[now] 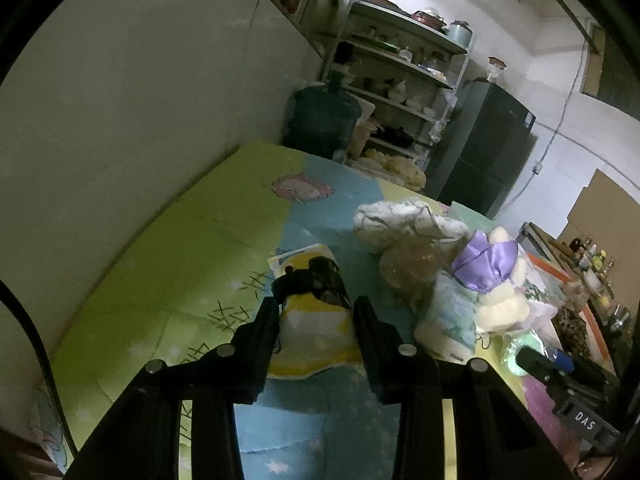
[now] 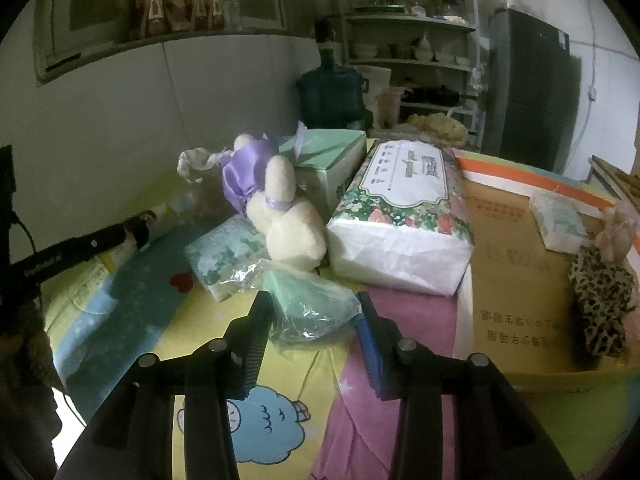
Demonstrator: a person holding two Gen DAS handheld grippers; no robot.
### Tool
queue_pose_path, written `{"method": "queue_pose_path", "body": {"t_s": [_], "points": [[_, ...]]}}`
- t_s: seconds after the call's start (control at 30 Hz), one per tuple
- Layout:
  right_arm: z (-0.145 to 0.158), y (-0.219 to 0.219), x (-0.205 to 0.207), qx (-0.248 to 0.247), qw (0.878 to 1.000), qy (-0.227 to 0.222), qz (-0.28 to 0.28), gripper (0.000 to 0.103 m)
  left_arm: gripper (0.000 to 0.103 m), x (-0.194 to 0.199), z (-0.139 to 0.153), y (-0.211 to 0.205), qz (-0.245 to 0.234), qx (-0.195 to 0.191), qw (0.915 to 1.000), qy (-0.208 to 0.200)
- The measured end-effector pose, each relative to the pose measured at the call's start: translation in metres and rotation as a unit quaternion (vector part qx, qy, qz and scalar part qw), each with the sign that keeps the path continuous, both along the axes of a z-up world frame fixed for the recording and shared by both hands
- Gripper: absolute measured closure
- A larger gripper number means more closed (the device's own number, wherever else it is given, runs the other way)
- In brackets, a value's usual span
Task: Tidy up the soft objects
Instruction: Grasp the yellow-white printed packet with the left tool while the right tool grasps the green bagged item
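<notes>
My left gripper (image 1: 314,304) is open around a yellow and white soft pack (image 1: 316,332) with a dark camouflage pouch (image 1: 326,278) on it, lying on the cartoon mat (image 1: 168,248). My right gripper (image 2: 314,306) is open with its jaws either side of a green item in a clear plastic bag (image 2: 310,306). Beyond it lie a cream plush rabbit in purple satin (image 2: 280,204), a small tissue pack (image 2: 224,254) and a large flowered tissue pack (image 2: 404,216). The plush (image 1: 496,276) also shows in the left wrist view.
A cardboard tray (image 2: 520,248) at the right holds a small tissue pack (image 2: 560,220) and a leopard-print soft toy (image 2: 600,300). A green box (image 2: 328,160) stands behind the plush. A wall runs along the left; a water jug (image 2: 332,92), shelves and a fridge (image 2: 528,88) stand behind.
</notes>
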State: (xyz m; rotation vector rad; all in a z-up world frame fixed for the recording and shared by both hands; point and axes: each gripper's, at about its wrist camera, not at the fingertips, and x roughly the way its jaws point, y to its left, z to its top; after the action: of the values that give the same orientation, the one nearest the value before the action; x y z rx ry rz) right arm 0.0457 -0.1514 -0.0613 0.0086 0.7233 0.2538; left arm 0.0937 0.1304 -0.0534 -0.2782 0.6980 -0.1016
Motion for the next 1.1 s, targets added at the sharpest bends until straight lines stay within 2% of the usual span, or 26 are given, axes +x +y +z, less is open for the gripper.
{"method": "queue_pose_path", "body": {"t_s": [0.27, 0.47, 0.53, 0.57, 0.77, 1.1], "points": [[0.009, 0.001, -0.004, 0.001, 1.0, -0.011, 0.003, 0.06, 0.064, -0.002, -0.003, 0.006, -0.001, -0.004, 1.0, 0.0], [0.011, 0.004, -0.004, 0.0, 1.0, -0.009, 0.007, 0.06, 0.062, 0.001, -0.011, 0.008, -0.005, -0.004, 0.9997, 0.024], [0.011, 0.004, -0.004, 0.002, 1.0, -0.009, 0.007, 0.06, 0.051, 0.004, -0.015, 0.008, -0.009, -0.009, 0.9993, 0.036], [0.012, 0.004, -0.004, 0.002, 1.0, -0.009, 0.008, 0.06, 0.048, 0.006, -0.018, 0.008, -0.008, -0.011, 0.999, 0.043], [0.012, 0.006, -0.005, 0.006, 1.0, -0.011, 0.007, 0.06, 0.041, 0.013, -0.02, 0.009, -0.011, -0.016, 0.9984, 0.053], [0.015, 0.001, -0.011, 0.013, 1.0, -0.015, 0.005, 0.06, 0.04, 0.024, -0.018, -0.005, 0.002, 0.021, 0.9979, 0.062]]}}
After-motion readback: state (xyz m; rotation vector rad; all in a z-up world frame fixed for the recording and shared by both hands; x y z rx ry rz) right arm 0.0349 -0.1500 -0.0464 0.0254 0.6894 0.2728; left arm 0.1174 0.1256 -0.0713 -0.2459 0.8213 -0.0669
